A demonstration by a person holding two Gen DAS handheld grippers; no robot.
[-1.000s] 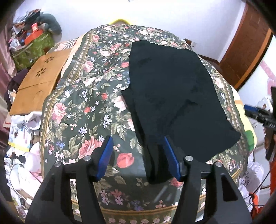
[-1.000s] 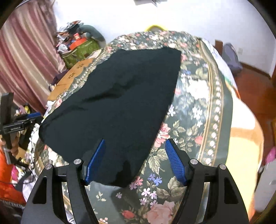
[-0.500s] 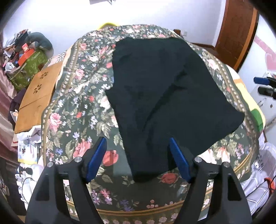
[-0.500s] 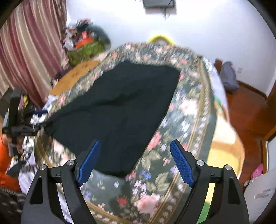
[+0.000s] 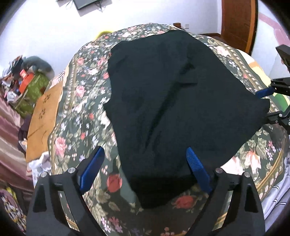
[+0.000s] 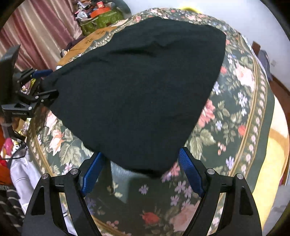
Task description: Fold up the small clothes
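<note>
Left gripper (image 5: 145, 163): I hold it angled down over the near left corner of the black garment (image 5: 177, 101); its jaws have just been opening and now stand wide, one blue pad over the bedspread, the other over the cloth, neither pressing on it.
Right gripper (image 6: 140, 165): I hold it spread apart over the near right corner of the garment; the corner lies between the pads and is not pinched.
Garment position: spread flat on the floral bedspread (image 5: 81, 101), running from the near edge toward the far end of the bed.
Left view only: a wooden door (image 5: 237, 23) at the far right, a dark screen (image 5: 87, 3) on the white wall, and my right gripper at the garment's right corner.
Right view only: pink curtains (image 6: 39, 30) at the left, a yellow blanket (image 6: 275, 145) along the bed's right side, and my left gripper at the garment's left corner.
Both views: a wooden board (image 5: 43, 112) and a green box (image 5: 31, 90) of clutter beside the bed's left side.
Edges: the garment's near hem stops short of the bedspread's gold border.
Open room: bare bedspread lies left and right of the garment, and a narrower strip lies in front of it.
</note>
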